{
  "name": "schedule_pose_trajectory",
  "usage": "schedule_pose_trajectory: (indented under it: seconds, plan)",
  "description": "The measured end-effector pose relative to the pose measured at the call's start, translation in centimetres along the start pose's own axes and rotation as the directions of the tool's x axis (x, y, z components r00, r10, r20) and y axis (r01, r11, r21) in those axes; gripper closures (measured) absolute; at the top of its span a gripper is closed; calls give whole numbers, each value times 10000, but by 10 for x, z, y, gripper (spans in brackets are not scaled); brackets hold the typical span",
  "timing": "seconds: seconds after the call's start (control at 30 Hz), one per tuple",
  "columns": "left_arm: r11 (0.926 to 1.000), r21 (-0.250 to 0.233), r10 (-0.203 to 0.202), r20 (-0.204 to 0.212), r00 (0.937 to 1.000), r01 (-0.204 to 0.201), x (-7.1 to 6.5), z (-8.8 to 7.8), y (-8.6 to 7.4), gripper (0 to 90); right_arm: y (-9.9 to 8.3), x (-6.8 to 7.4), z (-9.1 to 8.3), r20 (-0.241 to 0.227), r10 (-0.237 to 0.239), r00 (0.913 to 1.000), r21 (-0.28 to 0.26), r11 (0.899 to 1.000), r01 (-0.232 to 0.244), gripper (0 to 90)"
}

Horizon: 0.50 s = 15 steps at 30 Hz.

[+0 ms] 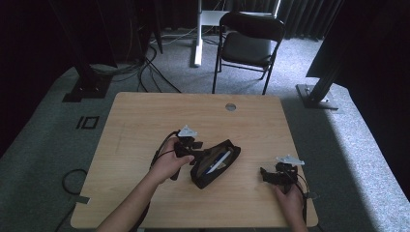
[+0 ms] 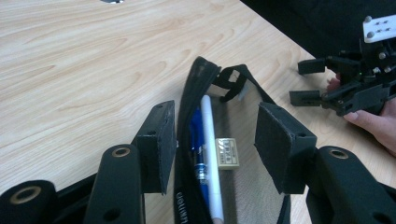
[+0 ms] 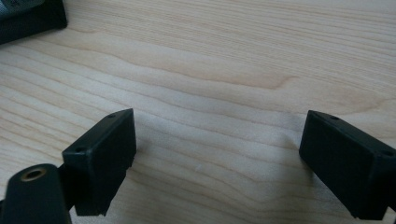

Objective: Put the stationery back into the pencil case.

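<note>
- An open black pencil case point(image 1: 215, 163) is seen just below the centre of the high view, lying slantwise on the wooden table point(image 1: 145, 116).
- The left gripper point(image 1: 193, 150) is placed at the case's left end in that view. In the left gripper view its jaws are parted about halfway and straddle the mouth of the pouch; the left pad appears to lie against the near rim, but whether fabric is pinched cannot be told.
- The right gripper point(image 1: 266, 175) is held at the lower right of the high view, well apart from the case. Its jaws stand wide, with nothing but bare wood between them.
- The step in hand is judged to be holding the pouch open, or reaching into it. It is best done with one rim kept steady while the mouth is spread, so that the contents are not tipped out.
- The jaws should be kept clear of the white pen point(image 2: 211, 154) unless that pen is to be lifted; a grip near its middle would be advised.
- The contents are resolved in the left gripper view at centre frame: the white pen, a blue pen point(image 2: 198, 140) beside it, and a small pale block point(image 2: 226, 152) just to its right. In the high view these are reduced to a pale streak.
- The spacing of both hands is given by the high view.
- A dark corner of the case point(image 3: 28, 16) is caught in the upper left of the right gripper view.
</note>
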<state>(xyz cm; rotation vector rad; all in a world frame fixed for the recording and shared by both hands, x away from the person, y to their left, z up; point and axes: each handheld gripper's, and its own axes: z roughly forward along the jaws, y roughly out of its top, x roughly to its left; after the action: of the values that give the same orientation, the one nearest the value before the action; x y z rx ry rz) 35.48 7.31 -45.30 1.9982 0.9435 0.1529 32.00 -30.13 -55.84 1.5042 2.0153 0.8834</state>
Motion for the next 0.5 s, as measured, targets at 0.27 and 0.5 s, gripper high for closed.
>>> schedule_pose_trajectory:
  seconds: [0.27, 0.5]
  plan:
    - [9992, -195, -346, -227, 9991, 342, 12, -12, -9, 490, 0, 0, 0, -3, 29, 10000, 13, 10000, -29, 106]
    - [9981, -370, -496, -217, 9985, 488, 19, -16, -23, 489, 0, 0, 0, -2, 26, 10000, 4, 10000, -26, 106]
